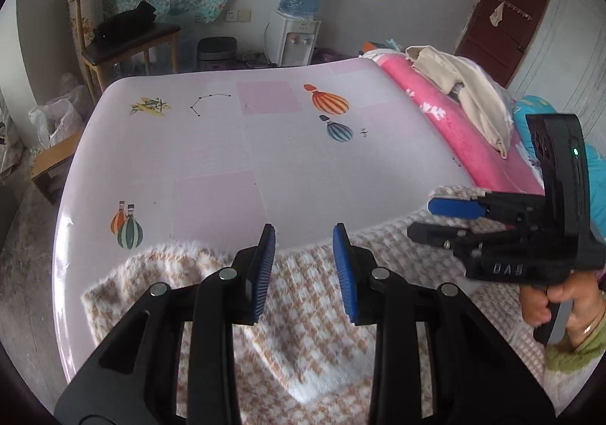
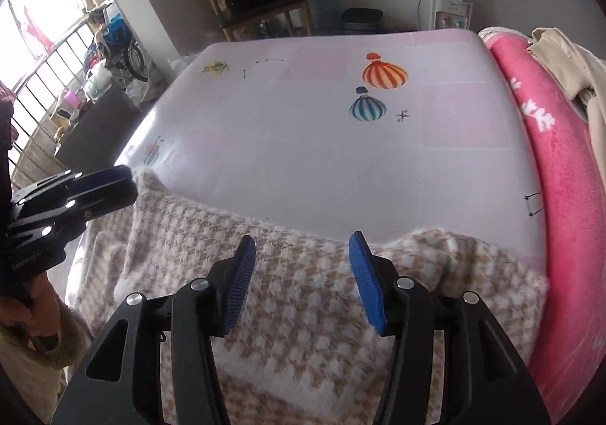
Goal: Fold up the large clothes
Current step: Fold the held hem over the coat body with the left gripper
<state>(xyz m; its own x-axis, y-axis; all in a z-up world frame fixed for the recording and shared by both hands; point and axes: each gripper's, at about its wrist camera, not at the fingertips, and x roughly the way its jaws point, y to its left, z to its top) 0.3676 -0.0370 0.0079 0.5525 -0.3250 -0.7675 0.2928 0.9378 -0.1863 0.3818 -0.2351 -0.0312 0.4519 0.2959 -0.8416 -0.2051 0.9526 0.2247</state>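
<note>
A fuzzy beige-and-white houndstooth garment point(image 1: 303, 334) point(image 2: 310, 345) lies spread over the near part of a table covered with a pale pink balloon-print cloth point(image 1: 265, 152) point(image 2: 303, 152). My left gripper point(image 1: 305, 266) hovers over the garment's near left part, open, with nothing between its blue pads. In the right wrist view the left gripper point(image 2: 128, 184) sits by the garment's raised left corner. My right gripper point(image 2: 303, 273) is open above the garment's far edge, its pads clear of the fabric. The left wrist view shows the right gripper point(image 1: 435, 218) over the garment's right side.
A pink blanket point(image 1: 462, 137) point(image 2: 560, 167) with a beige cloth point(image 1: 469, 91) on it runs along the table's right side. Behind the table stand a wooden chair point(image 1: 125, 38), a water dispenser point(image 1: 295, 38) and a bin point(image 1: 216, 53). A person's hand point(image 1: 564, 303) holds the right gripper's handle.
</note>
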